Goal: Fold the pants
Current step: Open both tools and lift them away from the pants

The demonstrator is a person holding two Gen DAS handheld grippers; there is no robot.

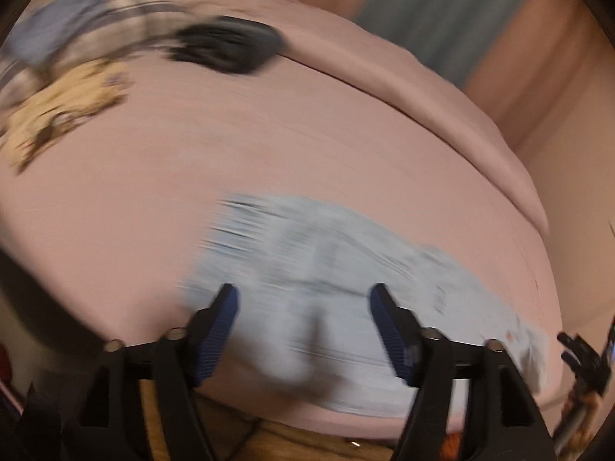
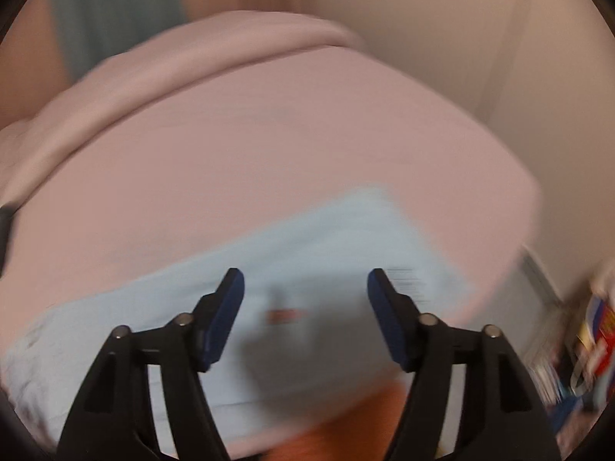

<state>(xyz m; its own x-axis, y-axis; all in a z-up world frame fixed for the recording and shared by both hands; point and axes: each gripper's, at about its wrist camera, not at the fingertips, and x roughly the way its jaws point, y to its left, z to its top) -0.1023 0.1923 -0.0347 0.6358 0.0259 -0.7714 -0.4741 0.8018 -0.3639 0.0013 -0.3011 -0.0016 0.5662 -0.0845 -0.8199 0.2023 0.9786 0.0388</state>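
Left wrist cam: my left gripper [image 1: 303,296] hangs above the light blue pants [image 1: 326,288], jaws spread wide, nothing between the blue pads [image 1: 215,334]. The pants lie flat on the pink bed [image 1: 192,153], near its front edge, folded down to a compact block as far as I can tell thru the blur. I'd say the jaws are apart b/c the fold is laid and there's no reason to pinch cloth now. Far back on the sheet sit a black item [image 1: 226,44], a yellow patterned garment [image 1: 61,107] and a plaid one [image 1: 115,11], well apart from the pants, so they don't interfere. At the right edge of the pic I catch a sliver of other gear, too small to ID.

Right wrist cam: right gripper [image 2: 305,288] is likewise spread and empty, pointing down at the same pants [image 2: 307,238]. From here the block reads as a tidy rectangle w/ a small red tag [image 2: 286,315] showing between my fingers. Its near edge sits close to the mattress edge, orange floor [image 2: 346,422] just below. Pic is smeared, so I can't judge creases. Clutter by the wall at right [image 2: 592,345] is off the bed. Both claws free of cloth suggests to me the fold is about done, maybe a last smoothing left.
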